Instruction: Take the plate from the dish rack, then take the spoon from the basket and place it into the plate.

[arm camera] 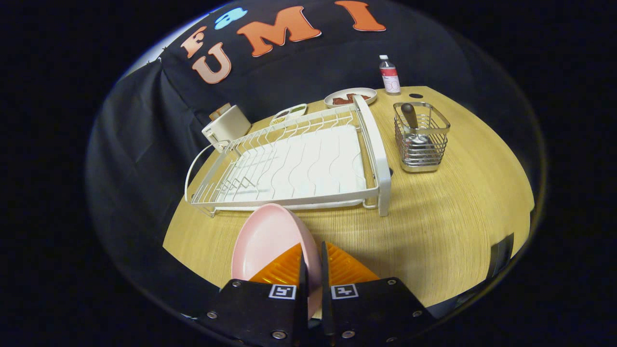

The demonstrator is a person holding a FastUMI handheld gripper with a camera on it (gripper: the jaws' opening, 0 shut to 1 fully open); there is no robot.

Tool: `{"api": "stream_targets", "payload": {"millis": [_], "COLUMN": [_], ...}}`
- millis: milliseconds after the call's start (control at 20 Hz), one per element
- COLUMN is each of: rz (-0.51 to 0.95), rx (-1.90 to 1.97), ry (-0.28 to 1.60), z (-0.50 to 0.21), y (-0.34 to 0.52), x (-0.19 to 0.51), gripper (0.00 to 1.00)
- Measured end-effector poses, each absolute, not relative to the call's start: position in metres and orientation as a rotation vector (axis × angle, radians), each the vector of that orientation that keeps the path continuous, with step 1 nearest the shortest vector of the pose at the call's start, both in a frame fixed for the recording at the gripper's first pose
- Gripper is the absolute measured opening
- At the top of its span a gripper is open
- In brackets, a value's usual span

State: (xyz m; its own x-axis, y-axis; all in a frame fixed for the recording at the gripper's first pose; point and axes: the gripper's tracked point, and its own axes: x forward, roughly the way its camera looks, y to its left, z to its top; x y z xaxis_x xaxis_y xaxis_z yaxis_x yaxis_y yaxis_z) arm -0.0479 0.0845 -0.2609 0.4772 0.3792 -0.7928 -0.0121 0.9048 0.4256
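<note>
My gripper (312, 260) is shut on the rim of a pink plate (267, 241), which stands on edge between the fingers, held above the wooden table in front of the dish rack. The white wire dish rack (299, 164) lies beyond the plate with nothing in it. To the right of the rack stands a metal wire basket (422, 137), and in it a spoon (412, 123) rests with its dark handle up and its bowl down.
Behind the rack are a white toaster (225, 127), a small divided dish (288, 113), a plate with food (350, 98) and a bottle (390, 74). Bare wooden tabletop (453, 217) spreads to the right of the fingers, in front of the basket.
</note>
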Motion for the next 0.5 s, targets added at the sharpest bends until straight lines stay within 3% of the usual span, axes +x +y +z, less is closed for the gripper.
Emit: {"api": "stream_targets", "payload": {"millis": [250, 500], "rz": [0.121, 0.066], "rx": [0.313, 0.294], "ry": [1.037, 0.946], "z": [-0.286, -0.273], "y": [0.059, 0.041], "x": [-0.043, -0.029], "gripper": [0.14, 0.28]}}
